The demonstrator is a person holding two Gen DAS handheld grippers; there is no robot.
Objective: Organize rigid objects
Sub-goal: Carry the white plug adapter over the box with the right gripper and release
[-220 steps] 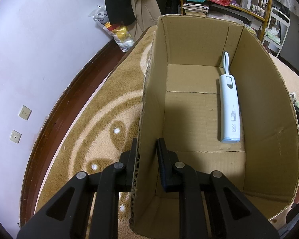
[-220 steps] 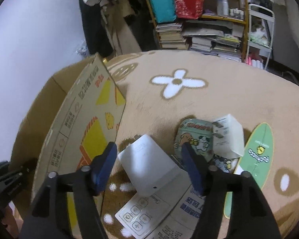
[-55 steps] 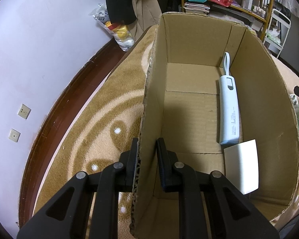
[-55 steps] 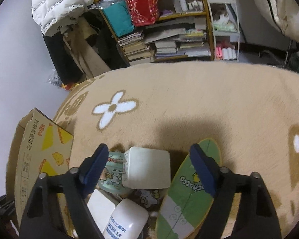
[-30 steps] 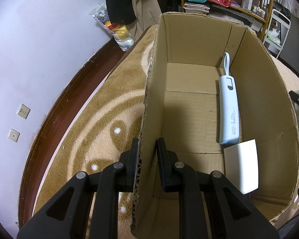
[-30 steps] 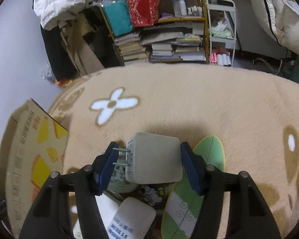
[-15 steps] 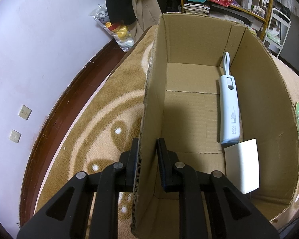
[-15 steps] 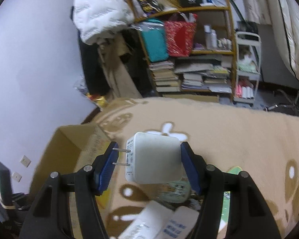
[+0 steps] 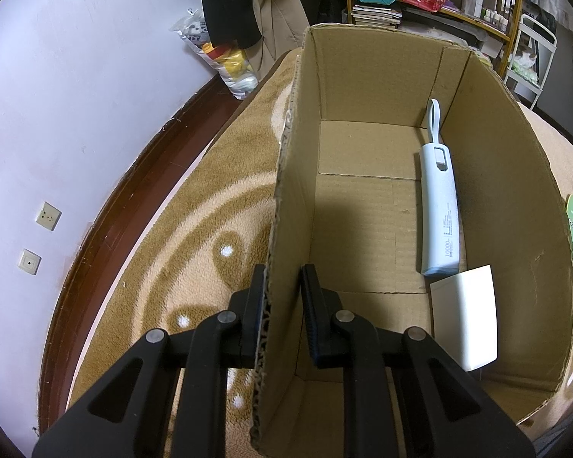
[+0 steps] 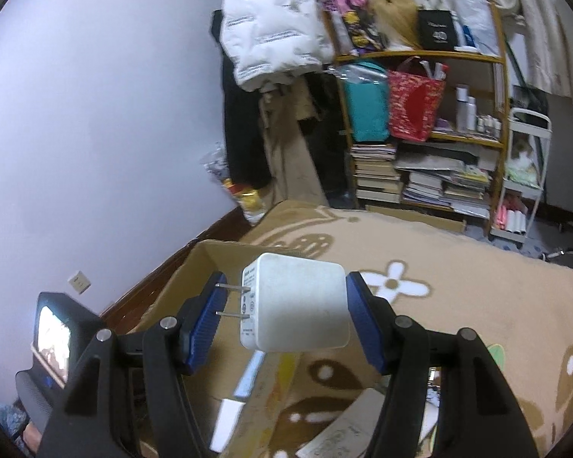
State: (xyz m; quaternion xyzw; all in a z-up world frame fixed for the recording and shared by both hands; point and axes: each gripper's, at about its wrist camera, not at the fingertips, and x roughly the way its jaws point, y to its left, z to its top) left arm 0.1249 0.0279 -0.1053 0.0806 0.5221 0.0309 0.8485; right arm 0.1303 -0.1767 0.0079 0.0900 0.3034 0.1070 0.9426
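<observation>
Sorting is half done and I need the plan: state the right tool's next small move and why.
Probably carry the square white plug-in charger on over the open brown cardboard box and lower it onto bare floor. The right tool grips it above the box rim, the left tool pinches the box wall, and a pale blue power bank and a white block already lie inside.

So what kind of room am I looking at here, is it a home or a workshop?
Most likely a lived-in room at home, perhaps a bedroom: a tan patterned carpet, a wooden shelf unit crammed with books and bags, and a white puffer jacket hanging by the wall.
</observation>
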